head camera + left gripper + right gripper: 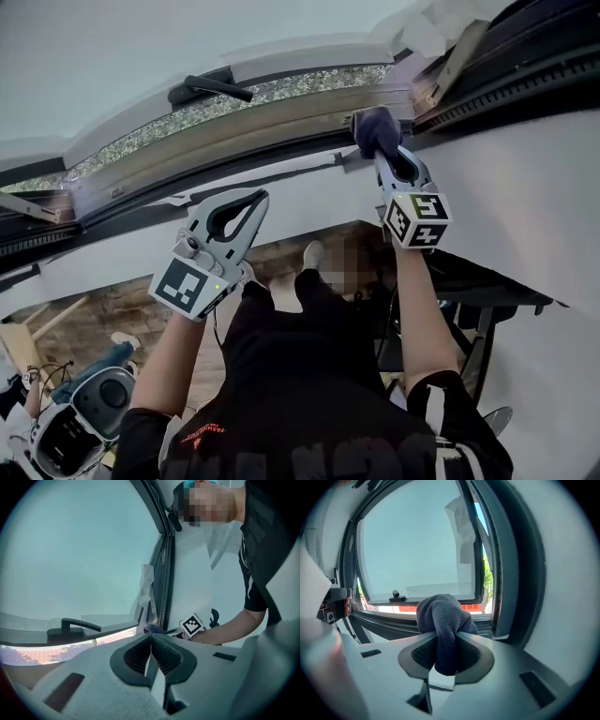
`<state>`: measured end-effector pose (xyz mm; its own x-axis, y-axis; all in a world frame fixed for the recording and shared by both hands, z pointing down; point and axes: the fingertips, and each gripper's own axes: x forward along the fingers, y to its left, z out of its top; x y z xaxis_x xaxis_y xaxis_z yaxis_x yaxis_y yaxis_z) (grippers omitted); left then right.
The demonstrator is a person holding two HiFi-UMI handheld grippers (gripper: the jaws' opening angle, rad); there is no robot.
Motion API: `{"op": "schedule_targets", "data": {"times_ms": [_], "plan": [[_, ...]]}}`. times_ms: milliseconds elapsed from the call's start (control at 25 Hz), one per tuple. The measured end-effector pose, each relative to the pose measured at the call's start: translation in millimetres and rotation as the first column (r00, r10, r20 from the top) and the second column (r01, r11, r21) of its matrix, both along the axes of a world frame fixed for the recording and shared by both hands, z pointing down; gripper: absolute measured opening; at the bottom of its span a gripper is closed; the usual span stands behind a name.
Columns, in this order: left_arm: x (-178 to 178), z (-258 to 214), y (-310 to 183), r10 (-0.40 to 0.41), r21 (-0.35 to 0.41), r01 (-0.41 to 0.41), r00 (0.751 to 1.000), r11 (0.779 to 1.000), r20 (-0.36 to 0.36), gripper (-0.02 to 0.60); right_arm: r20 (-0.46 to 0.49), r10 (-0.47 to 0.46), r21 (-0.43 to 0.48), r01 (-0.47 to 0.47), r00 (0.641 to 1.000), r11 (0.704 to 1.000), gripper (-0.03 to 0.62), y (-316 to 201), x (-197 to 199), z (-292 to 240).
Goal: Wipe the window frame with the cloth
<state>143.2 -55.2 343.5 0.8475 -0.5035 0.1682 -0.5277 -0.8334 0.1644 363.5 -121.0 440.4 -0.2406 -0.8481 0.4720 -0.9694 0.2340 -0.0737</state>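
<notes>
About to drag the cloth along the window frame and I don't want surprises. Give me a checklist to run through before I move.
1. Cloth clamped in the right gripper: ok, jaws shut on a fold of it.
2. Cloth pressed against the window frame: cannot tell; it sits at the lower rail near the right corner.
3. Left gripper empty: ok, jaws together with nothing between them.
4. Left gripper out of the wiping path: ok, held below the frame.
5. Window handle apart from the cloth: ok, it lies well to the left on the sash.
</notes>
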Motion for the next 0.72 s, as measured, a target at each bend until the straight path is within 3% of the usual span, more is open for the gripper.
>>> {"op": "schedule_targets", "data": {"times_ms": [160,320,480,720], "plan": [[-3.1,-2.8,1.7,0.002,0.013,-0.002,1.000,1.000,-0.004,0.023,-0.002,0.024,0.009,-0.024,1.000,1.000,0.078,2.9,5.4,-6.5],[-14.7,-4.7,7.6,-0.005,-0.003,0.005,1.000,1.000,-0.010,0.023,-0.003,-0.005,0.030,0.005,1.000,1.000,0.078,7.7,-17.5,-18.3],[-45.8,-7.0,13.6,-0.046,-0.001,0.046,0.999,0.999,-0.018,0.023,-0.002,-0.082,0.046,0.082,0.997,0.996,0.078,11.7,-68.7,-29.1],[-122.1,-8.4,23.5,-0.145,0.010,0.145,0.989,0.989,-0.026,0.023,0.012,-0.245,0.050,0.244,0.970,0.968,0.078,18.5,-183.4,-34.7]]}}
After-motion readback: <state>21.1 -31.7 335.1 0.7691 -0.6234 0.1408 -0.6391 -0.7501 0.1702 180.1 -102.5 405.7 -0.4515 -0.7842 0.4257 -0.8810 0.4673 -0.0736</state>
